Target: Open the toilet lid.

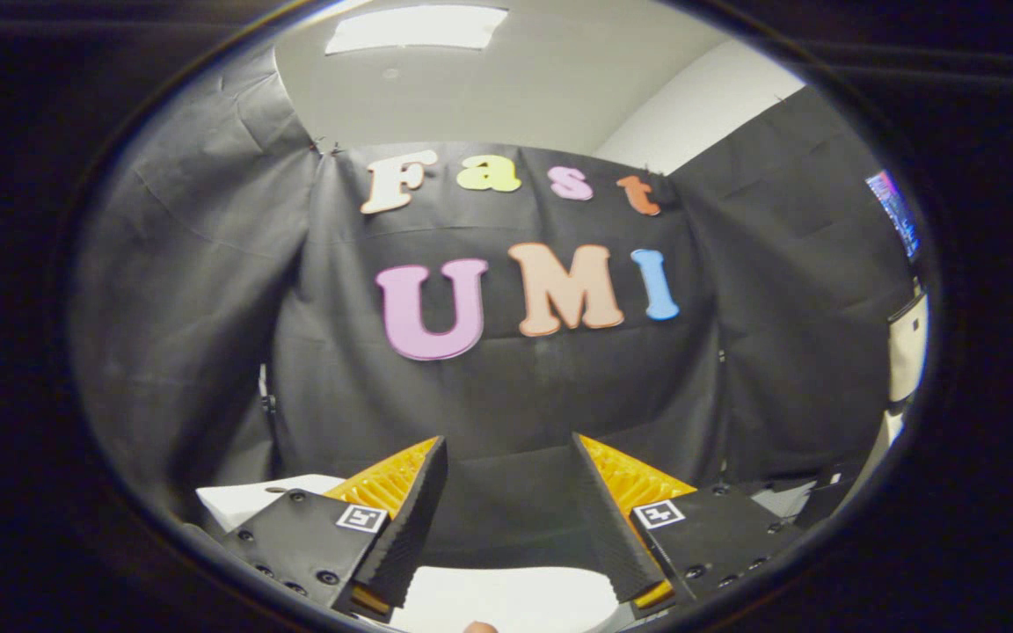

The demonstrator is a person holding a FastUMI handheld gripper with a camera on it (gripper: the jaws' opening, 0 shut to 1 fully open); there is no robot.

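Two ribbed black fingers (423, 519) with yellow backing stand spread apart at the lower middle of the frame, the gripper (509, 457) holding nothing. Below and between them, at the bottom, lies a smooth white toilet lid (506, 600); draped black cloth (207, 290) hangs beyond.

Fingers (436, 501) spread wide apart, nothing between them. Toilet lid (506, 598) below and between fingers, near their base. Booth wall (506, 396) beyond fingertips. Ceiling light (414, 26) above wall. Screen (895, 211) far right.
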